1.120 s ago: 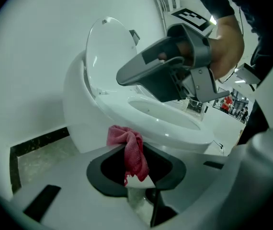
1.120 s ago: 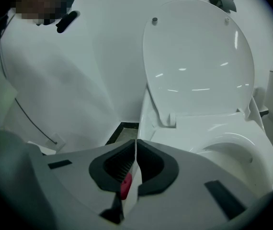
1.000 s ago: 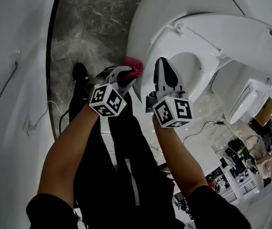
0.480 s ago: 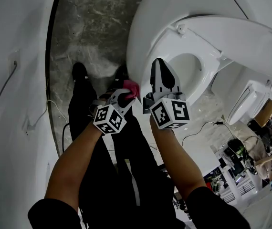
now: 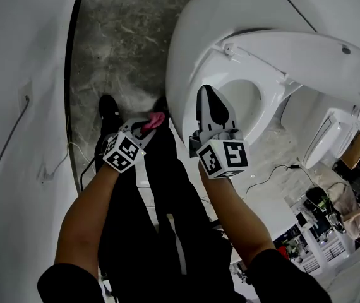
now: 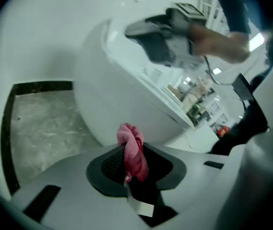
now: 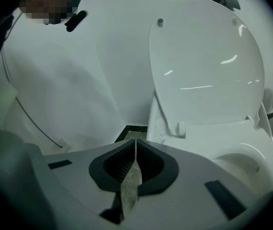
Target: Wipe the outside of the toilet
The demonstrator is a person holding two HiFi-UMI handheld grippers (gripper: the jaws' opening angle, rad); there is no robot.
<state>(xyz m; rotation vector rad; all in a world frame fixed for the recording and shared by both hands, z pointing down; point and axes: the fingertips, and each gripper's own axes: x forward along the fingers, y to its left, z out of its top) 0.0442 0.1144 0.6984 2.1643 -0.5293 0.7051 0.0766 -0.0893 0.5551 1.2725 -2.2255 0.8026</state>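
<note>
Left tool (image 5: 150, 124): jaws clamped on a pink cloth (image 6: 132, 152), which is bunched and stands up out of the jaw tips. The cloth sits near the front outer wall of the toilet (image 5: 186, 55), low on the bowl and on its left side; the head view shows a gap between the two.

Right tool (image 5: 206, 95): jaws together, nothing between them. It hangs over the toilet's front rim. The toilet lid (image 7: 208, 61) stands raised.
</note>
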